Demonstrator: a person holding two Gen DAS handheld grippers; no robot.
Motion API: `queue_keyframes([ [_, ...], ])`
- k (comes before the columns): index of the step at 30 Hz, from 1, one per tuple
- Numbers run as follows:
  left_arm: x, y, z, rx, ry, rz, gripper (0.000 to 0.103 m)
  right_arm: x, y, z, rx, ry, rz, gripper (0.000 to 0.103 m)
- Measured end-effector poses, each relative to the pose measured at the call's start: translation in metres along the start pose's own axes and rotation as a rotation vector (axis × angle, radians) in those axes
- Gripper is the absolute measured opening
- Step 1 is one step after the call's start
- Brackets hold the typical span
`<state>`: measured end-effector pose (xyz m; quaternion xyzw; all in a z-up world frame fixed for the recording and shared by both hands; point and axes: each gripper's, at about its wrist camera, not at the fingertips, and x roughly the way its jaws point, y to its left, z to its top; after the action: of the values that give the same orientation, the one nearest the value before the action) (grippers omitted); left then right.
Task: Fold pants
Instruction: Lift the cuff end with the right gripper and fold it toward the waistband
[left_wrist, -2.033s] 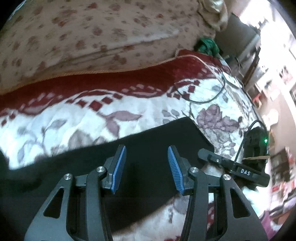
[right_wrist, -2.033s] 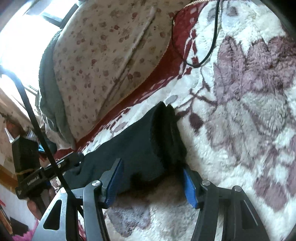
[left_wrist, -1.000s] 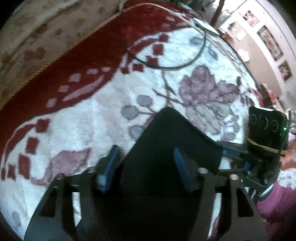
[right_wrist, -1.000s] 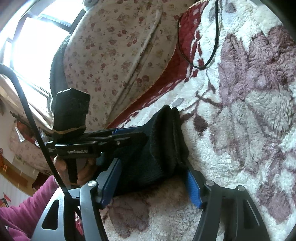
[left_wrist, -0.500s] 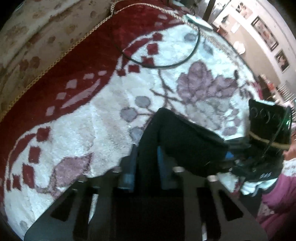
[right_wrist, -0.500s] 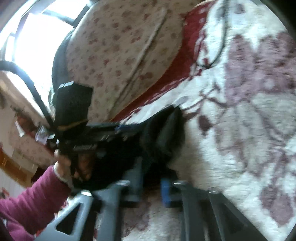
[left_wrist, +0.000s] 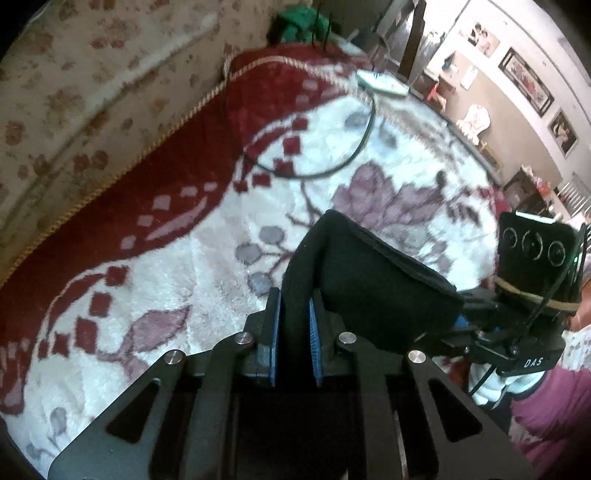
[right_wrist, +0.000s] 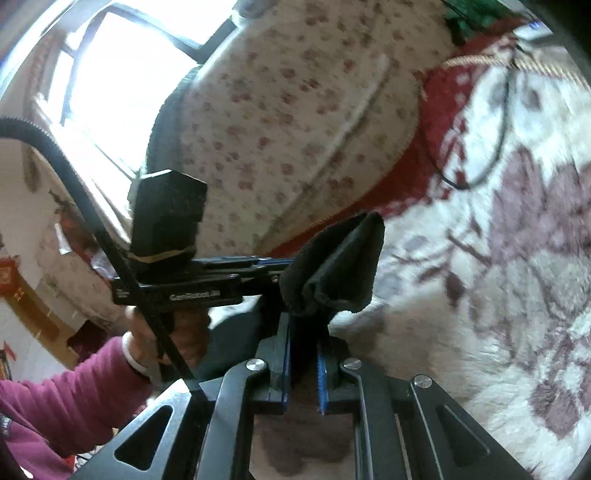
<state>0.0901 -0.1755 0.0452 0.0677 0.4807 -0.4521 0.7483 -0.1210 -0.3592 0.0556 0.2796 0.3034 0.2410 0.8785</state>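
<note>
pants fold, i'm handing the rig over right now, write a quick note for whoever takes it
Left tool: jaws have just closed, shut on the black pants at one end of the cloth.
Right tool: jaws have just closed, shut on the pants at the same end, beside the left tool.
Pants: gripped end raised off the floral blanket; the rest is out of view.
Done: both grips taken.
Left: carry the held end over to make the fold, lay it flat, release. A black cable lies on the blanket farther off.

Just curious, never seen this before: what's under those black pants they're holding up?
Under the black pants shows a fluffy white blanket with mauve flowers and a red border. Both the left gripper and right gripper pinch the cloth. The patch directly beneath stays hidden.
</note>
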Motion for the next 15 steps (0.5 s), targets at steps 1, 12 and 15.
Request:
queue_keyframes([
  [1,-0.008,-0.001,0.000,-0.002,-0.014,0.005,0.013,-0.001,0.007,0.002,-0.013,-0.006,0.008,0.010],
  [12,-0.088,-0.002,-0.020,-0.038,-0.132,0.058,0.011,0.013,0.079,0.011,-0.142,0.010,0.127,0.010],
  [15,-0.111,0.006,-0.031,-0.065,-0.165,0.068,0.011,0.024,0.102,0.010,-0.183,0.033,0.163,0.010],
])
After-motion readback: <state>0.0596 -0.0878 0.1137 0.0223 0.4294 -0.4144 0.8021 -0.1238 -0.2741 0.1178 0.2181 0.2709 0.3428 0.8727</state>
